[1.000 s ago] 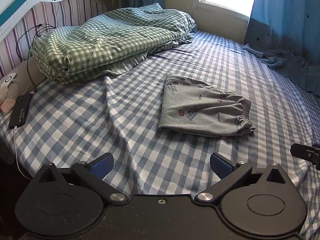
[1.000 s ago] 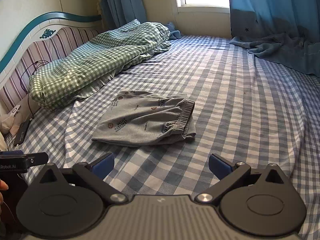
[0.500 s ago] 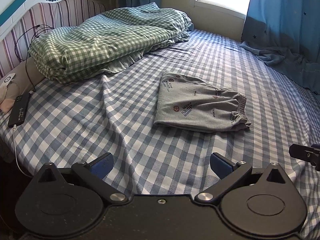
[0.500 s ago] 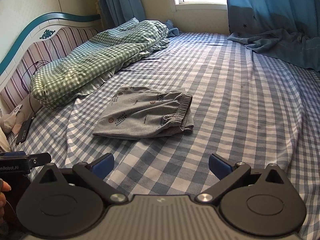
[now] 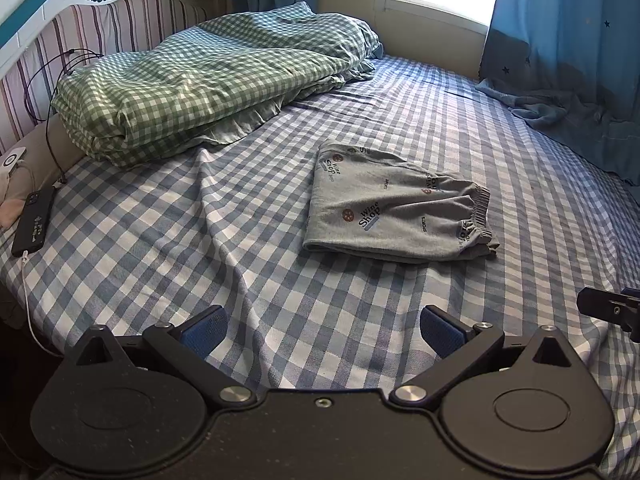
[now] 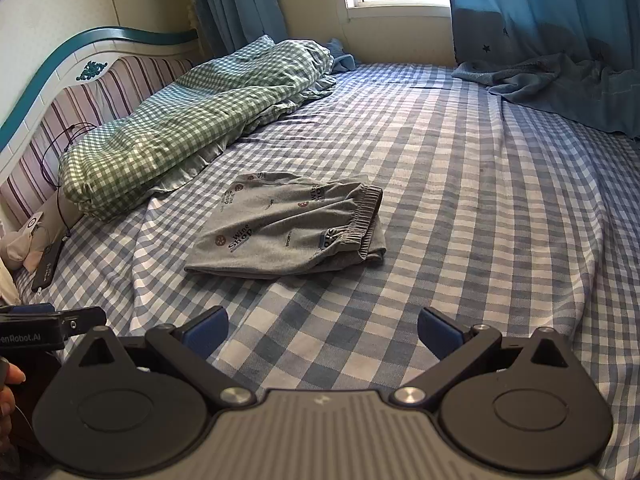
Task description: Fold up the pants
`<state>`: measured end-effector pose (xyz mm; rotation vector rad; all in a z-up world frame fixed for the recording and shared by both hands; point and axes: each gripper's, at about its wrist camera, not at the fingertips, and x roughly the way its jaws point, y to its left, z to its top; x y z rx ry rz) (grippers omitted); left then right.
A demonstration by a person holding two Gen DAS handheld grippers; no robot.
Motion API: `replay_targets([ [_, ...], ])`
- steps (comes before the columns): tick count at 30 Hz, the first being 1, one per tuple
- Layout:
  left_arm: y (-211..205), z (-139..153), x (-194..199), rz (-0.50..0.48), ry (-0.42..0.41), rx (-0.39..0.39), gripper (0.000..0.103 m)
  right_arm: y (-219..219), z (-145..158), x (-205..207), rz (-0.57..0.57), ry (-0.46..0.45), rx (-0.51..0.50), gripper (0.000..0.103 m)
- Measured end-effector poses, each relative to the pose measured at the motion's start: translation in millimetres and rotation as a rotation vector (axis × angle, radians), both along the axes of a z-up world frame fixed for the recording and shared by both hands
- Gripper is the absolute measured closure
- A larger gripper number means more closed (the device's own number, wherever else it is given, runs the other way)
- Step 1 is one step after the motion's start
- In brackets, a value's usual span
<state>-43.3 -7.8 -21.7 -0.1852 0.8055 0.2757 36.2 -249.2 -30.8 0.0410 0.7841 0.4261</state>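
With each hand-held gripper (image 5: 322, 330) (image 6: 322, 330) spread empty, treat the folded pants (image 5: 394, 210) (image 6: 292, 232) as light, limp knit; pinch the thicker elastic waistband (image 6: 362, 216).

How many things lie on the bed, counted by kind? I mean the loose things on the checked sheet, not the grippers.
Folded grey pants: 1
Green checked duvet: 1
Black phone: 1
Crumpled blue cloth below the curtain: 1
Total: 4
The pale things at the headboard corner are too unclear to count.
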Motion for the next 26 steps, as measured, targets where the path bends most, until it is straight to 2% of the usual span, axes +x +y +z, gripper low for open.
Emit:
replay_targets([
  [9,0,-3,3,0.005,0.013,0.008,0.001,2,0,0,-0.012,0.004,0.000,0.000],
  [26,-11,-6,13,-0.060,0.031,0.042,0.001,0,-5,0,-0.044,0.027,0.002,0.000],
])
